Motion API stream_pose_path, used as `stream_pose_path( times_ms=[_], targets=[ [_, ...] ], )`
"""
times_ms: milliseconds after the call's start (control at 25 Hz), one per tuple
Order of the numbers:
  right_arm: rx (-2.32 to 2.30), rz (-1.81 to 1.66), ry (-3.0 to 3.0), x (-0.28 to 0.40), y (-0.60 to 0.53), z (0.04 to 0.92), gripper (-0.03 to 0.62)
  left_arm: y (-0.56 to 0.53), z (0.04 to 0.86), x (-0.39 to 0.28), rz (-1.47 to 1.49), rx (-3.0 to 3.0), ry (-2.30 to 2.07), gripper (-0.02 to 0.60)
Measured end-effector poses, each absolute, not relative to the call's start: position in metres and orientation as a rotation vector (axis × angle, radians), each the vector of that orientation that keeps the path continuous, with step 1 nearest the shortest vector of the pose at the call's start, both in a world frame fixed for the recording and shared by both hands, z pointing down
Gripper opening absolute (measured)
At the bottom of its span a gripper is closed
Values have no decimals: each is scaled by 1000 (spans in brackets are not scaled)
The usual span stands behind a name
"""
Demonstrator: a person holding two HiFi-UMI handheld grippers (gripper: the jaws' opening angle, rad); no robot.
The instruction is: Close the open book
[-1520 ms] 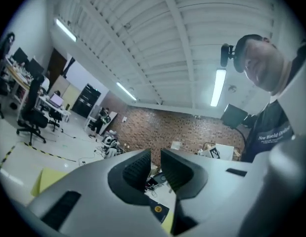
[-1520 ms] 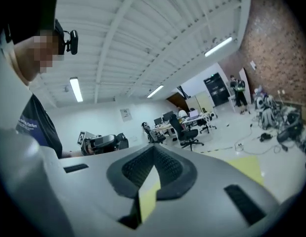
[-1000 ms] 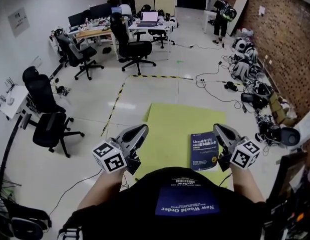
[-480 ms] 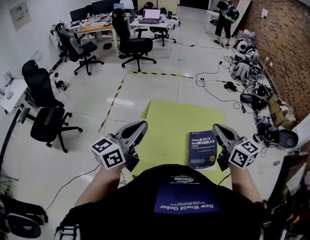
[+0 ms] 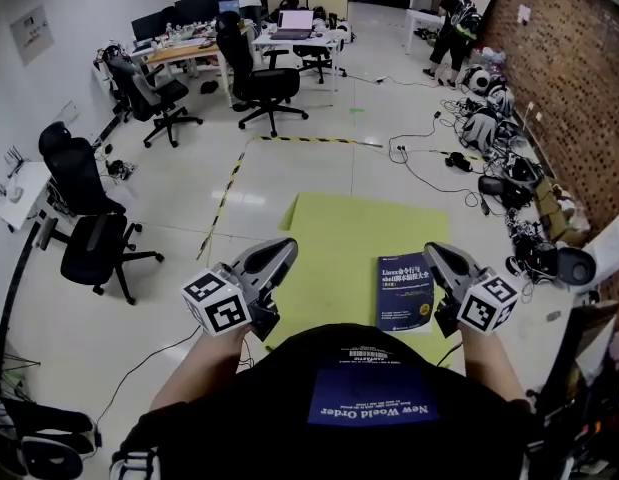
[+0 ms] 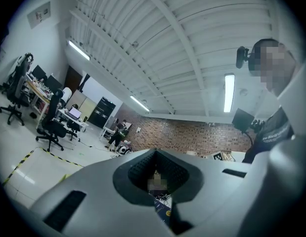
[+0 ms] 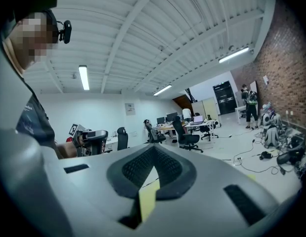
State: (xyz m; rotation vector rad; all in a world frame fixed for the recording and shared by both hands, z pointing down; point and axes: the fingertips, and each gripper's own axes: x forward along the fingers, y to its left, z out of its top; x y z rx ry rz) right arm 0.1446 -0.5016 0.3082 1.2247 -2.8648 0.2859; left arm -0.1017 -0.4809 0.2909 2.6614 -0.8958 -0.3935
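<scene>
book (image 5: 405,290) on mat (image 5: 339,238) | left tongs (image 5: 283,254) left of book | right tongs (image 5: 435,255) at its right edge

Mat (image 5: 334,230) lies open beyond book (image 5: 405,290) — chairs (image 5: 91,246) well apart.

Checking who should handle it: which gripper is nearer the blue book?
Right. The right gripper is beside the right edge of the blue book; the left gripper is well off its left side, across the yellow mat.

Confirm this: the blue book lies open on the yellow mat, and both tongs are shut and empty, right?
No: the blue book lies closed, cover up, on the yellow mat, as the head view shows. The left tongs and right tongs are shut and empty.
</scene>
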Motion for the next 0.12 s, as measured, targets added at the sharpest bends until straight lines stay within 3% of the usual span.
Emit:
stream_pose_path(
  times_ms=[120],
  targets=[
    [1220, 274, -2860, 146, -500, 308, -15, -481, 292, -99, -398, 2657, -885, 8]
  ],
)
